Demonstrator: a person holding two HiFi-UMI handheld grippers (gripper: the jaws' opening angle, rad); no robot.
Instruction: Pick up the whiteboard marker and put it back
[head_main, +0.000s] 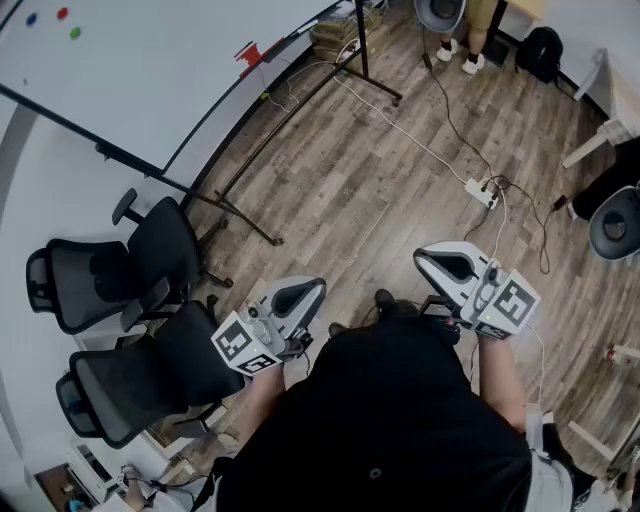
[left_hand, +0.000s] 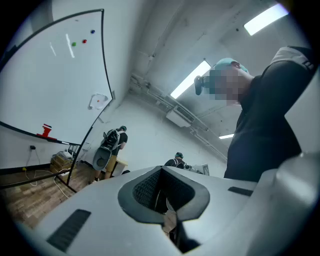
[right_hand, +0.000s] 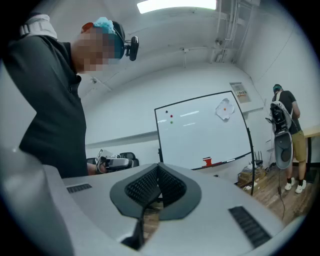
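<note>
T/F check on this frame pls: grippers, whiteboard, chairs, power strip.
1. The left gripper and right gripper both have their jaws together with nothing between them. True.
2. The whiteboard carries three coloured dots. True.
3. Two black office chairs stand on the left gripper's side. True.
4. The whiteboard lies flat on a table. False: it stands upright.
5. The power strip sits on a chair. False: it lies on the wood floor.

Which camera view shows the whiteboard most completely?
The right gripper view: the whiteboard appears nearly whole there, facing the camera. The head view sees the whiteboard from above, cut by the picture's edge; the left gripper view shows it slanted and also cut.
</note>
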